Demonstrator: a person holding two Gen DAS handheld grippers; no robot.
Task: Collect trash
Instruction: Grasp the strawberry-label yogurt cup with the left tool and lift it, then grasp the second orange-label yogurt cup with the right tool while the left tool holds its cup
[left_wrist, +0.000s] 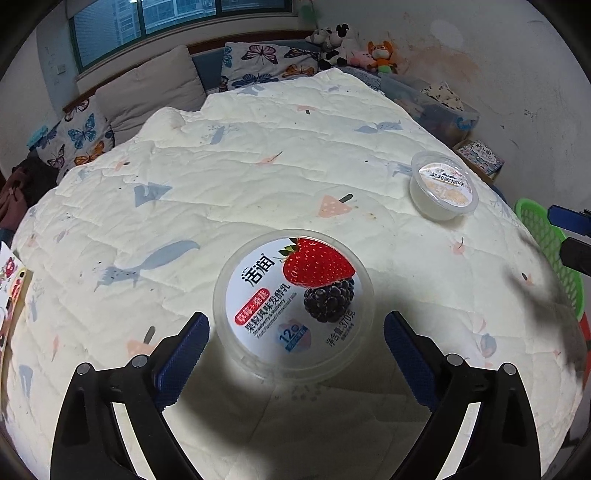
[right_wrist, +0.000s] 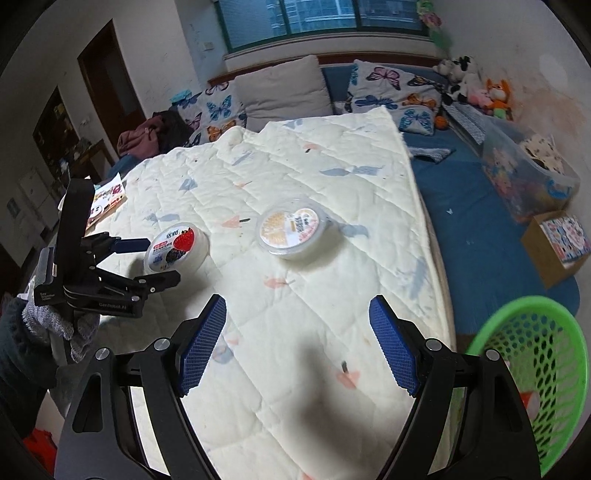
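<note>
Left gripper (left_wrist: 295, 326): jaws apart, flanking the strawberry yogurt tub (left_wrist: 293, 304), which sits upright on the quilt (left_wrist: 221, 177). Pads appear just beside the tub's rim at nine and three o'clock, not yet touching. Right gripper (right_wrist: 297, 341): jaws apart, holding nothing, over bare quilt. A second sealed cup (right_wrist: 293, 232) lies at twelve o'clock from it; the green basket (right_wrist: 532, 369) stands at four o'clock, off the quilt's edge.

Recommendation: advance the left pads below the rim onto the tub wall, centre them, close gently; the thin plastic probably flexes. Lift level.
</note>
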